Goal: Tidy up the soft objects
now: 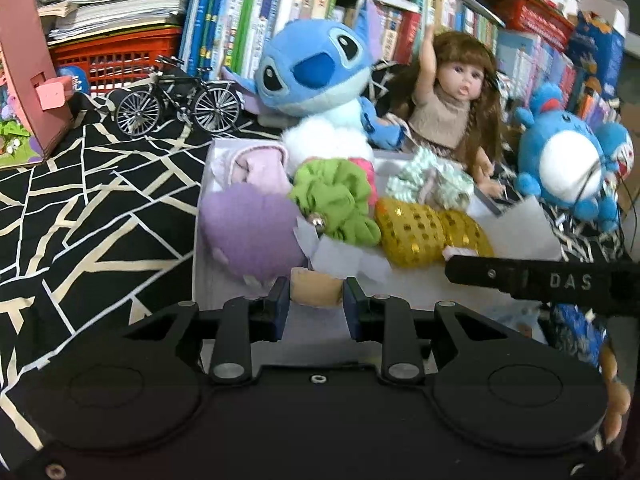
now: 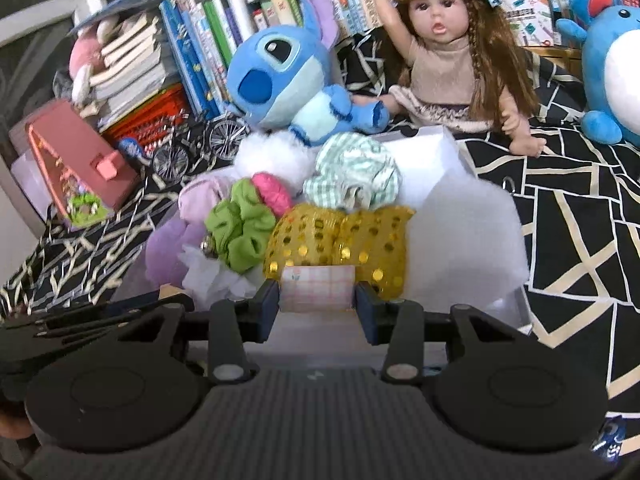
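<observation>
Left wrist view: black cloth with pale lines (image 1: pixel 100 200) covers the surface. White box (image 1: pixel 199 240) sits on it, packed with soft items. Blue plush (image 1: pixel 312 76) and doll (image 1: pixel 452 100) sit just behind the box. Inside: purple plush piece (image 1: pixel 248 228), yellow sequined scrunchie (image 1: pixel 424 232), green scrunchie (image 1: pixel 336 200). Left tool (image 1: pixel 315 300) clenched on a beige soft piece (image 1: pixel 316 290) at the near edge. Right tool (image 2: pixel 317 300) clenched on a pink checked item (image 2: pixel 318 288), touching the sequined one.
</observation>
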Demonstrator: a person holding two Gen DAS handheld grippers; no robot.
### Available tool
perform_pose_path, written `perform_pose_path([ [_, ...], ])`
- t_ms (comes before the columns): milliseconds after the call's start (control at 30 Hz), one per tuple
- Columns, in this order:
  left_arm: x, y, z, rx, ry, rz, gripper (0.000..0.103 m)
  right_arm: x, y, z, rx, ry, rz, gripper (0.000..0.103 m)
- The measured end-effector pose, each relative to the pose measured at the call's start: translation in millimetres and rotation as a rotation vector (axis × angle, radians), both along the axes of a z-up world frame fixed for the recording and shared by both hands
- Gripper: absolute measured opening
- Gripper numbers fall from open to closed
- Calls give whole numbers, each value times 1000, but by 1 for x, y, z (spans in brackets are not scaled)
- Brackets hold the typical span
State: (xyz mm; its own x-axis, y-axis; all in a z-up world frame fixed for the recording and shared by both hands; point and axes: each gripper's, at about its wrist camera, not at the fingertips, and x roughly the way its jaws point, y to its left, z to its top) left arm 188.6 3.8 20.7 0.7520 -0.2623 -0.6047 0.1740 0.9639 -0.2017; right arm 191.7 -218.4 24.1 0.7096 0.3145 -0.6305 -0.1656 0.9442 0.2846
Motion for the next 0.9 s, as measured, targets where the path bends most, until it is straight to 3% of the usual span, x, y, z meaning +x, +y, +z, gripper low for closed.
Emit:
perform_pose_path([
  [133, -5, -3, -3, 40, -7, -17, 28, 3, 2, 0, -10, 14, 10, 47],
  [900, 5, -10, -10, 96, -15, 7, 37, 12, 4, -8, 19, 51, -9, 49],
])
